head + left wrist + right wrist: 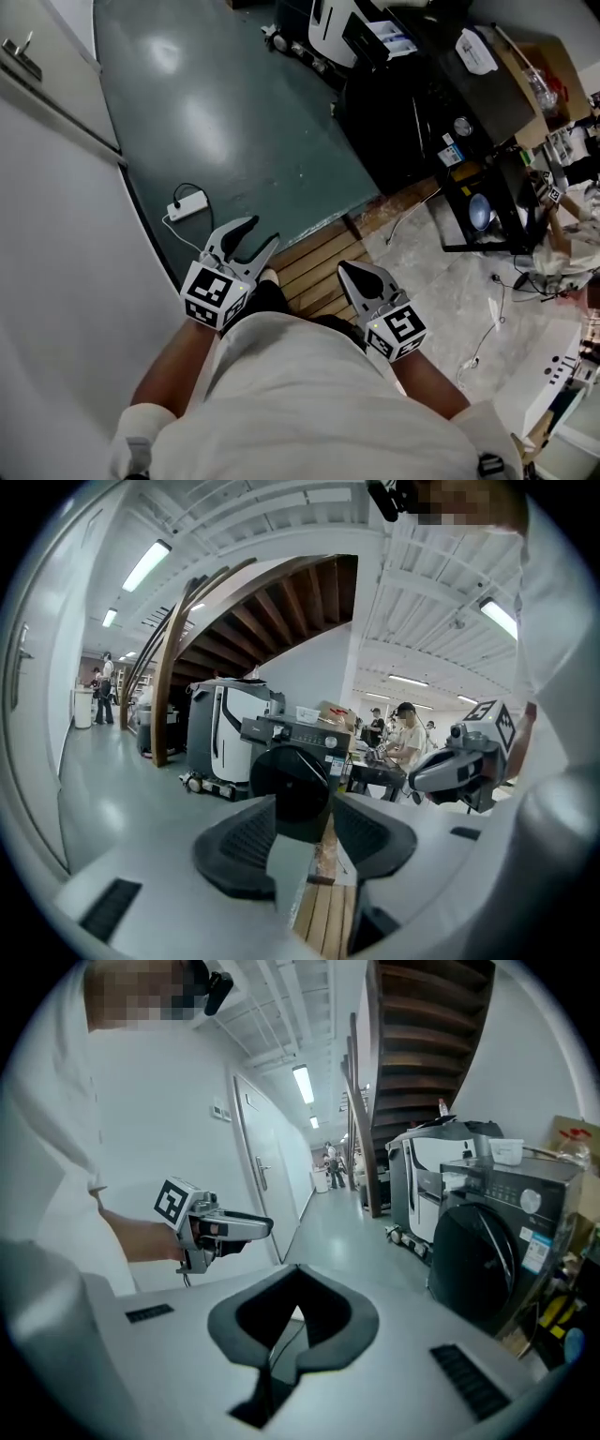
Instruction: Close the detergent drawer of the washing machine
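Note:
The dark front-loading washing machine (292,778) stands some way ahead, and my left gripper (305,832) points straight at it. The right gripper view has the machine (487,1246) off to the right. Its top panel (298,733) is too small to show the detergent drawer. In the head view both grippers hang close in front of the person's body, far from the machine. My left gripper (262,232) is open with nothing between its pads. The tips of my right gripper (345,270) touch, and it is shut on nothing (296,1271).
A wooden slat platform (314,264) lies just below the grippers. A white power strip (187,206) with its cord sits on the green floor by the white wall (56,234). A black frame with cluttered gear (483,202) stands at the right. A white appliance (225,728) stands behind the washer.

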Tool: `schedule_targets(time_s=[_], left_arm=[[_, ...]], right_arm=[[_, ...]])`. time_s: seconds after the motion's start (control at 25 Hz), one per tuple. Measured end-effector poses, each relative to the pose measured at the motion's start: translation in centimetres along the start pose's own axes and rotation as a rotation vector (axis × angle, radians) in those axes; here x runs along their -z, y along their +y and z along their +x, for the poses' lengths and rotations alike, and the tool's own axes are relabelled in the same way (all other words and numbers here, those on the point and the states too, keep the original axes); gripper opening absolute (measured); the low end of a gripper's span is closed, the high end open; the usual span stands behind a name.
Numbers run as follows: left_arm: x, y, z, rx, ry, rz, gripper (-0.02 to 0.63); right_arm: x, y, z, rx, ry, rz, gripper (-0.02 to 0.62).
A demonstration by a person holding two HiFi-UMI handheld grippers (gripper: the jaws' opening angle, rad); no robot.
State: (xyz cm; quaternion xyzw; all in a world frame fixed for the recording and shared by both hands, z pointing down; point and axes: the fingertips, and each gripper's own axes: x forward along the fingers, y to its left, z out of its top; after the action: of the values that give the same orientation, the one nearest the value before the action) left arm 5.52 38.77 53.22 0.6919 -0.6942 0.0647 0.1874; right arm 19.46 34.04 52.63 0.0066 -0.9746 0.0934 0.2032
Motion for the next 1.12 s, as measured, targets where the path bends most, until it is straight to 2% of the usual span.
schedule_targets(time_s=[0.12,0.28,0.6,0.84,1.12], left_arm=[[-2.4,2.4,-1.0,0.002,0.008,0.021,0.186],[-4.4,3.9,-2.2,-0.004,-0.004,0.001,0.187],[-5.3,7.2,0.3,-0.003,0.002,-0.023,0.199],[-8.3,11.8,6.3,0.018,0.018,0.01,0.201],[-15.6,15.5,15.2,0.088,0.067,0.038,0.199]], right_arm=[[-3.1,1.3,1.9,-0.016,0.015,-0.017,0.004],[-5.3,2.4,3.2,-0.039,0.048,-0.034,0.004],[-7.2,-0.2,7.0,-0.041,0.06,-0.028,0.003],[-9.8,-6.2,11.6,-0.014,0.031,0.002,0.003],[-16.0,-14.1,15.0,0.016,0.017,0.059,0.004]])
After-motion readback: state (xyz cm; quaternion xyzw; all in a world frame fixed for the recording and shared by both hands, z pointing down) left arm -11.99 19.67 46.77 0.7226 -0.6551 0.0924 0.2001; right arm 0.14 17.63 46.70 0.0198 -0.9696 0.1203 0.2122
